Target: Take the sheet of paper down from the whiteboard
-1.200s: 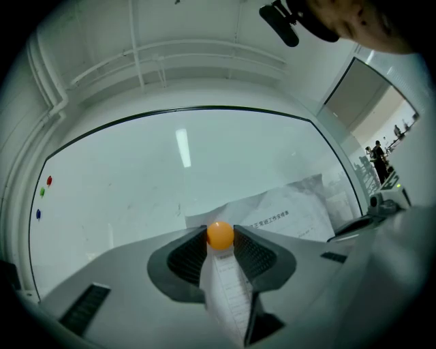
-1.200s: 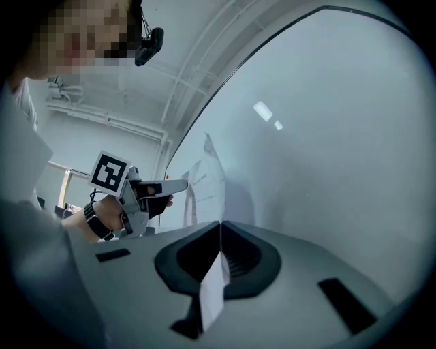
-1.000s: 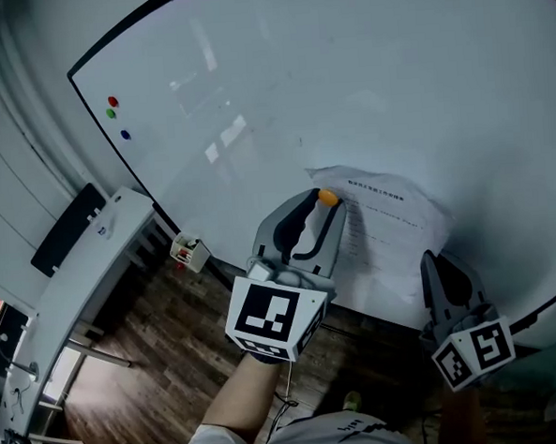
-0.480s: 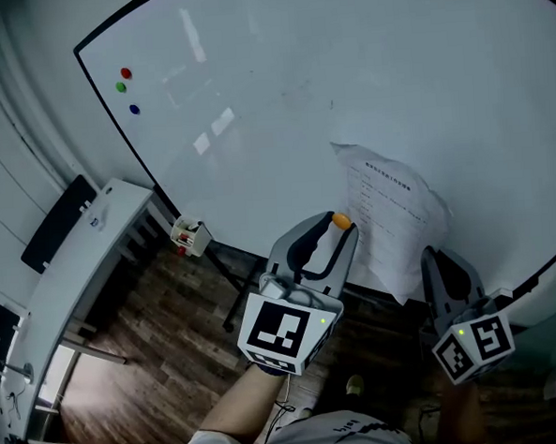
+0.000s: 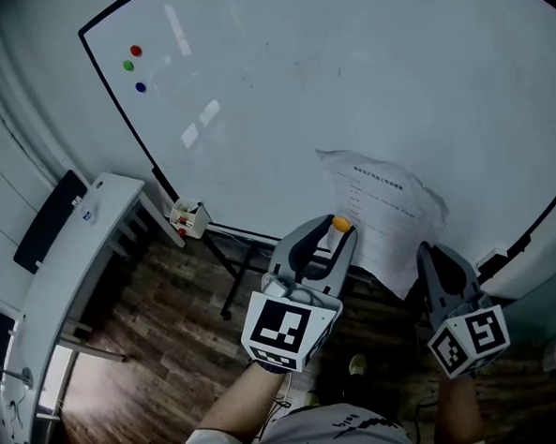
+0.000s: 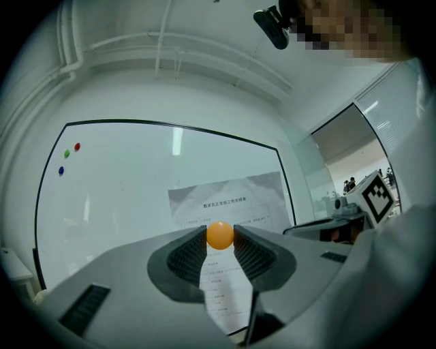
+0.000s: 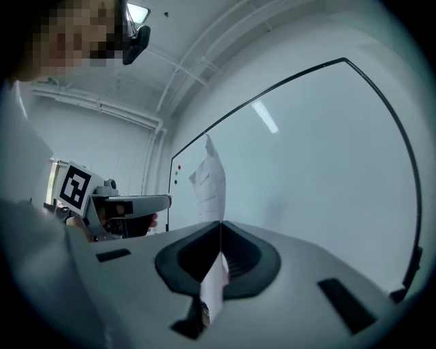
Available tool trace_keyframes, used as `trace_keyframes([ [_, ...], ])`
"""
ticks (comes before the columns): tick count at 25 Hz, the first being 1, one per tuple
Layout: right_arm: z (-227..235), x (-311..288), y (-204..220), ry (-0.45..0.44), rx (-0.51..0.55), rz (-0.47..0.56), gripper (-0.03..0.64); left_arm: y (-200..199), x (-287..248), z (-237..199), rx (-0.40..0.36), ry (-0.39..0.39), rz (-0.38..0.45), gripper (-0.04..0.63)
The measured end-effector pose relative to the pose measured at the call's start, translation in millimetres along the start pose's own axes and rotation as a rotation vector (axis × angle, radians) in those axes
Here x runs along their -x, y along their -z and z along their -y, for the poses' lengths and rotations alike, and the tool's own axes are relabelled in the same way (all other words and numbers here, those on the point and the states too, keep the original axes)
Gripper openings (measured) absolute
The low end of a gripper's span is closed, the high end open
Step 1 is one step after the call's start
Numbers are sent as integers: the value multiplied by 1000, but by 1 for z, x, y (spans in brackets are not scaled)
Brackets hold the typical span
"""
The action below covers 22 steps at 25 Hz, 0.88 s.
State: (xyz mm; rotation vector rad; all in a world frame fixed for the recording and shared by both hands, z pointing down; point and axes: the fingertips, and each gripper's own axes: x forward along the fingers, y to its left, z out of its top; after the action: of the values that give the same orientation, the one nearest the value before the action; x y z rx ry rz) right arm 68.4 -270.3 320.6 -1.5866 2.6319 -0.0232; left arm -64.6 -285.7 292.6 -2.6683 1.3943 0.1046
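Note:
A printed sheet of paper (image 5: 382, 208) stands crumpled in front of the whiteboard (image 5: 280, 94), its top corner loose. My right gripper (image 5: 429, 251) is shut on the sheet's lower edge; in the right gripper view the paper (image 7: 208, 183) rises edge-on from between the closed jaws of that gripper (image 7: 219, 226). My left gripper (image 5: 339, 227) is shut on a small orange round magnet (image 5: 339, 224), held off the board just left of the sheet. The left gripper view shows the magnet (image 6: 220, 234) pinched at the tips, with the paper (image 6: 228, 202) behind it.
Red (image 5: 136, 50), green (image 5: 128, 65) and blue (image 5: 140, 86) magnets sit at the board's upper left. A small marker box (image 5: 189, 218) hangs at the board's lower edge. A white desk (image 5: 70, 276) stands on the left over wood flooring (image 5: 165, 364).
My left gripper has pulled the orange magnet off the sheet's top corner and drawn back down from the board. The sheet has sagged lower, still held by the right gripper.

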Motion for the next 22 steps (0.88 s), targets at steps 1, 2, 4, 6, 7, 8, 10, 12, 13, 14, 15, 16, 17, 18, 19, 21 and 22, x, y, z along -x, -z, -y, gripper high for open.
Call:
trace_keyframes([
  [1,1,-1,0,3,0,-7,15,0,0,0,8,0,-5,133],
  [2,1,-2,0,6,-1,-13,15,1,0,0,15,1,-11,132],
  [4,2,-2,0,10,-4,-22,15,2,0,1,22,5,-19,133],
  [6,1,-1,-1,12,-3,-28,15,2,3,3,27,9,-23,133],
  [7,-1,0,-2,13,-1,-30,15,2,4,4,31,10,-27,133],
  [8,-2,1,-3,13,1,-33,15,3,6,5,36,11,-32,132],
  [10,-5,5,-3,13,6,-38,14,6,11,7,42,11,-39,133],
  [12,-15,15,0,11,13,-39,14,8,23,12,42,14,-39,132],
  [13,-21,21,1,12,19,-36,14,8,31,16,39,16,-36,132],
  [14,-25,25,1,11,25,-32,14,7,37,19,33,19,-31,132],
  [15,-28,27,-1,11,30,-29,14,4,39,20,27,21,-25,132],
  [16,-27,25,-3,9,34,-28,14,1,37,19,24,21,-22,133],
  [17,-24,22,-6,7,36,-28,14,-1,32,18,25,18,-22,133],
  [18,-20,18,-9,5,35,-29,14,-1,27,15,28,15,-26,133],
  [19,-17,15,-11,4,34,-29,14,-1,23,14,32,13,-30,132],
  [21,-18,16,-11,5,33,-25,14,-2,26,13,29,13,-27,133],
  [22,-21,19,-10,6,33,-22,14,-3,29,14,25,13,-23,132],
])
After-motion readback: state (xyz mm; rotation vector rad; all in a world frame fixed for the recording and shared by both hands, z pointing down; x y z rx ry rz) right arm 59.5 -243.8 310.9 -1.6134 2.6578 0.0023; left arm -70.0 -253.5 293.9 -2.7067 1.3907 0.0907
